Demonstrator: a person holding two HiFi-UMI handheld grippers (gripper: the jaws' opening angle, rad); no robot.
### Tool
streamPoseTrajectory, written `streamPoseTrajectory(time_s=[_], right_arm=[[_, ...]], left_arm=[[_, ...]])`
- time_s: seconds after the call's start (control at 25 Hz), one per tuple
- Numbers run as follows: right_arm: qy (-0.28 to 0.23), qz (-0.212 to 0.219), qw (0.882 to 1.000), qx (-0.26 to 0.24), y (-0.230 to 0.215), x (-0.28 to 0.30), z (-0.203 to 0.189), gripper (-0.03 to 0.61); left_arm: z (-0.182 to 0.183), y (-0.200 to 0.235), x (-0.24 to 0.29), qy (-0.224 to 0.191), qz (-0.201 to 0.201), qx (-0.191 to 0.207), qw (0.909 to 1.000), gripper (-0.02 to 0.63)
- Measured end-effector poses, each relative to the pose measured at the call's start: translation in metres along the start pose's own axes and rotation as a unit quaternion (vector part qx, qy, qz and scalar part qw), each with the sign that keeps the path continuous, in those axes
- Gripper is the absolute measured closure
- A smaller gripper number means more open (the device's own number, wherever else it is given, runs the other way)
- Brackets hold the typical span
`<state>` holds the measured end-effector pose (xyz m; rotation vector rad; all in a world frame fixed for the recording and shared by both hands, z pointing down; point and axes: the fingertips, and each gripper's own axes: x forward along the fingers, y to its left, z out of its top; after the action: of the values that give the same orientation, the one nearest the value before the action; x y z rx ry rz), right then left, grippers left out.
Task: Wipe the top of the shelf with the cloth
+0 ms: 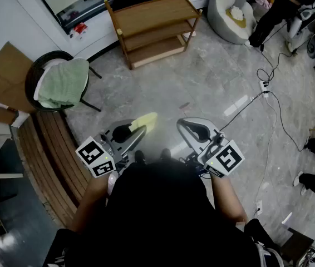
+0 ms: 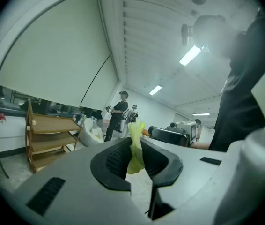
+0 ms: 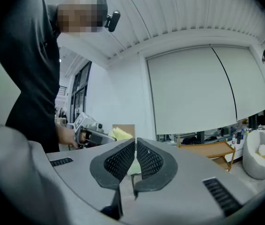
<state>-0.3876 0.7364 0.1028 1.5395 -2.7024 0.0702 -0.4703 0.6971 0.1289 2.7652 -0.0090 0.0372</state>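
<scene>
Two claws: both are held out in front of the person over the floor, side by side and apart, with their marker cubes nearest the body.
Left claw [image 1: 131,129]: closed on the cloth, its dark pads pinching a fold of it.
Cloth [image 1: 144,120]: pale yellow and held in the air, well away from the shelf. In the head view a strip sticks out past the jaw tips. In the left claw view it stands up between the pads as a crumpled tuft. The pinched part is hidden inside the pads.
Right claw [image 1: 186,124]: its jaws are drawn together to a thin slit with nothing gripped. A pale patch shows behind the slit in the right claw view, and I cannot tell what it is.
Shelf [image 1: 154,28]: a wooden unit with three tiers against the far wall, well apart from both claws. The top board shows whole from above, but the lower tiers show only at their front edges. In the right claw view the claw body cuts off its lower part.
Floor [image 1: 213,88]: grey marbled tiles, with a cable [image 1: 269,102] trailing across the right side.
Chair [image 1: 42,71]: dark and round-backed, at the left. A green towel [image 1: 63,83] draped over it covers most of the seat.
Beanbag [image 1: 231,15]: grey, just right of the shelf. The picture edge cuts off its top.
Hidden: the person's dark torso covers both hands and the claw handles in the head view.
Bystander: a person in dark clothing in the top right corner, only partly in frame.
</scene>
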Motion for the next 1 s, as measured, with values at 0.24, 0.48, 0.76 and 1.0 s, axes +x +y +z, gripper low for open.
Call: streamPoseTrajectory(time_s=[0.24, 0.48, 0.76, 1.0], right_arm=[[0.017, -0.022, 1.0, 0.007, -0.009, -0.013, -0.015, 0.552], [0.007, -0.029, 1.0, 0.01, -0.023, -0.038, -0.023, 0.551], [0.031, 0.003, 0.999, 0.03, -0.042, -0.062, -0.045, 0.551], [0.02, 0.002, 0.998, 0.053, -0.091, -0.067, -0.044, 0.552]], left_arm=[[-0.004, -0.013, 0.015, 0.003, -0.021, 0.001, 0.9998, 0.571], [-0.012, -0.02, 0.038, 0.009, -0.027, -0.021, 0.9994, 0.571], [-0.016, -0.016, 0.052, 0.009, 0.001, -0.036, 0.9993, 0.571], [-0.006, 0.024, 0.061, 0.012, 0.024, -0.04, 0.9988, 0.571]])
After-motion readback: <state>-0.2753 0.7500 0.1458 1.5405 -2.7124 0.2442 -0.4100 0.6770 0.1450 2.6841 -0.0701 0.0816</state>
